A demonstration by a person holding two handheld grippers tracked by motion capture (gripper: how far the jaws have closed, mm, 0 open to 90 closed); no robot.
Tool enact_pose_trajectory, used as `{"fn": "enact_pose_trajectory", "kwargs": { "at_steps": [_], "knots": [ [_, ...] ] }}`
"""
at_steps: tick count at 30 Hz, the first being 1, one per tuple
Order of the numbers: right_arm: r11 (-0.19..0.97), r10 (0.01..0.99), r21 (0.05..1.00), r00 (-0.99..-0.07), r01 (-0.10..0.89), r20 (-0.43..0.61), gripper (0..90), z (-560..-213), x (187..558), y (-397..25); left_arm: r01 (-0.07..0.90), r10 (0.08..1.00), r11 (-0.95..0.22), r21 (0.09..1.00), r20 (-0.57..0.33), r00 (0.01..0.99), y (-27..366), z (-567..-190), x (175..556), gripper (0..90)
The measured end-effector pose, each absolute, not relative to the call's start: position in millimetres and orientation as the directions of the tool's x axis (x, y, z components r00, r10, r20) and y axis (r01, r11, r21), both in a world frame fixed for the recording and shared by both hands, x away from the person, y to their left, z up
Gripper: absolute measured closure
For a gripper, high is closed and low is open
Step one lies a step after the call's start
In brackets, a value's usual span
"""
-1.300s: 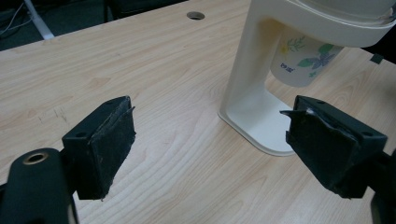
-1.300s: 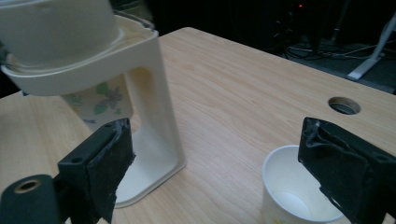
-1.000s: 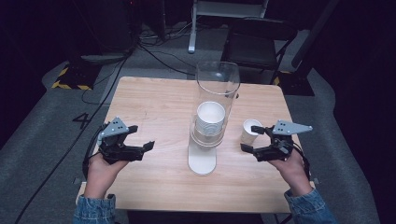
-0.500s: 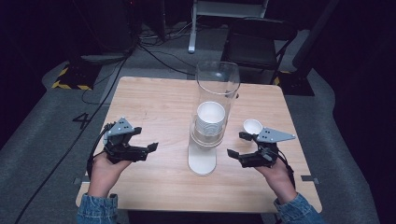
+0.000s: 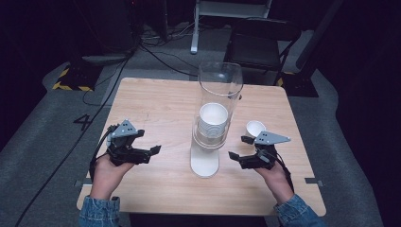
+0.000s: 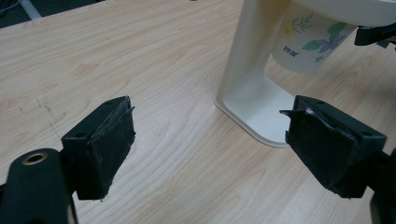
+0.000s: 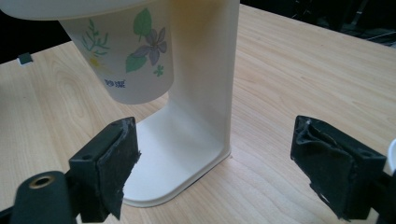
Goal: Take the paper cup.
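Two hand-held grippers flanked a cup dispenser (image 5: 210, 137) at the middle of the wooden desk (image 5: 156, 99), each with its fingers spread wide and pinching nothing. The left gripper (image 5: 150, 152) hovered low to the left of the dispenser, its fingers (image 6: 105, 140) aimed across the desk toward the dispenser's white base. The right gripper (image 5: 237, 154) sat to the right of the dispenser and looked the nearer of the two, its fingers (image 7: 109, 156) opening toward the white foot and upright.

The lowest paper cup (image 7: 128, 60), printed with leaves and a purple flower, hung mouth-up from the dispenser's collar, above the foot and clear of it. Seen from the right gripper view, it lay up and to the left of the fingers, its long axis vertical, so a grasp would probably call for the fingers to rise and close across its sides before a downward pull.

Inside the clear tube above the collar, the stacked cups (image 5: 213, 120) showed their white rims from the high view. Just right of the dispenser and beyond the right gripper, a single white cup (image 5: 255, 127) stood alone on the desk.
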State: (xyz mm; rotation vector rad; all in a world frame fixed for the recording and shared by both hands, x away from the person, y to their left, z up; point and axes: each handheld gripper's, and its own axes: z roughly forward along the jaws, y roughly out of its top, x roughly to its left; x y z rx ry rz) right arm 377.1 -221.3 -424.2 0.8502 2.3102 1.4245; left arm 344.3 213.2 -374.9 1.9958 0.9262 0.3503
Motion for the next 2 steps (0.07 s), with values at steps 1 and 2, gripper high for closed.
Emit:
{"fn": "enact_pose_trajectory", "kwargs": {
  "at_steps": [1, 2],
  "knots": [
    [0.334, 0.622, 0.885, -0.782, 0.324, 0.051, 15.3, -424.1, 377.1, -221.6, 0.477, 0.725, -0.329, 0.815, -0.105, 0.68, 213.2, -374.9, 344.3, 15.4],
    [0.334, 0.621, 0.885, -0.782, 0.323, 0.051, 15.3, -424.1, 377.0, -221.8, 0.478, 0.725, -0.33, 0.814, -0.105, 0.681, 213.5, -374.7, 344.4, 15.3]
  ]
}}
